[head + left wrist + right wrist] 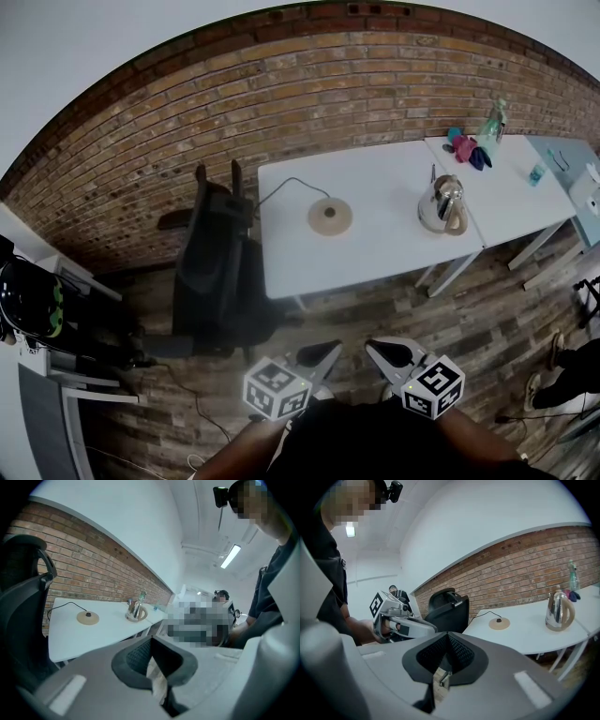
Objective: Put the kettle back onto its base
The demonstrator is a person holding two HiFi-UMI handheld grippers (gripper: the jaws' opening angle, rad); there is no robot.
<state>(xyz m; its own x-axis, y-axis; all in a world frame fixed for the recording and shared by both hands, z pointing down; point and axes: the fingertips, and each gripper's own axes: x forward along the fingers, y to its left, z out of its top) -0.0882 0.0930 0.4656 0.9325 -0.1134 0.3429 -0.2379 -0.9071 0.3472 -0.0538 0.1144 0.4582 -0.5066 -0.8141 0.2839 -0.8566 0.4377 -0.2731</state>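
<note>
A steel kettle [442, 204] with a tan handle stands upright near the right end of a white table [375, 253]. Its round tan base [330, 217], with a black cord, lies on the same table to the kettle's left, apart from it. Both grippers are held low over the wooden floor, well short of the table. The left gripper [330, 350] and the right gripper [373, 346] each have their jaws together with nothing between them. The left gripper view shows the kettle [135, 610] and base [87, 618] far off; the right gripper view shows the kettle [559, 611] and base [499, 623] too.
A black office chair [220, 267] stands at the table's left end, between me and the wall. A second white table [525, 187] adjoins on the right with a spray bottle [493, 120] and coloured cloths [467, 148]. A brick wall runs behind. Shelving [56, 328] stands at far left.
</note>
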